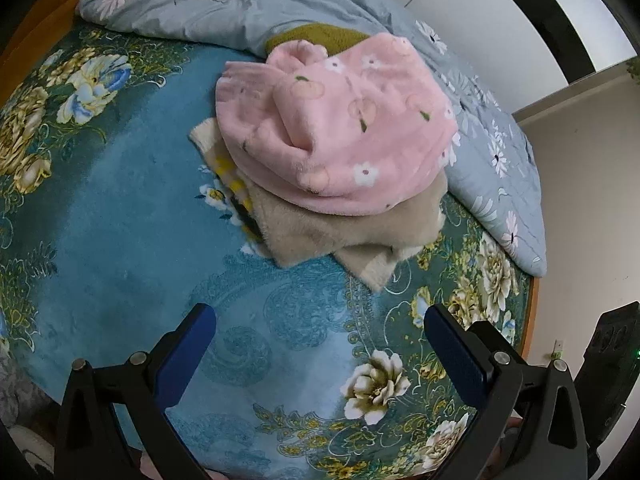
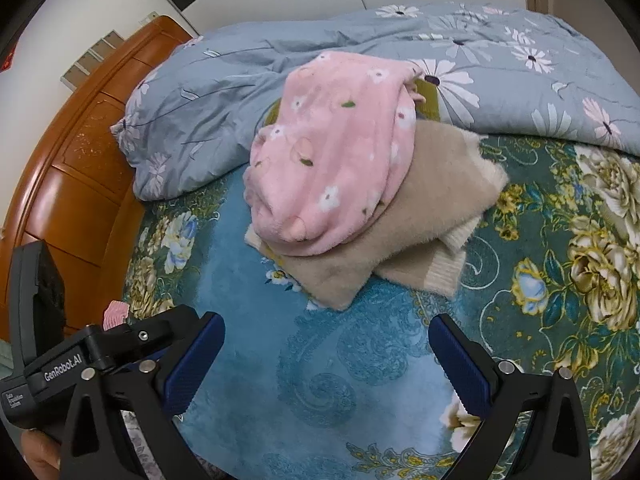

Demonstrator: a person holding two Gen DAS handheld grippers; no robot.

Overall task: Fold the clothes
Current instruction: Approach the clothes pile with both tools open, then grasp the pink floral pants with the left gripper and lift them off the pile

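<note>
left gripper (image 1: 320, 316): open, empty, above bed (image 1: 120, 220) | right gripper (image 2: 326, 326): open, empty | pink garment (image 1: 336, 120) folded atop beige sweater (image 1: 320, 228) mid-bed, beside grey quilt (image 1: 224, 0)

Both wrist views near, facing shared clothes pile (image 1: 332, 152).

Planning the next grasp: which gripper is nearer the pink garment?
Left, by a little, as far as I can tell. The left gripper hangs open short of the pink garment; the right gripper, also open, is beside it, slightly further back.
</note>
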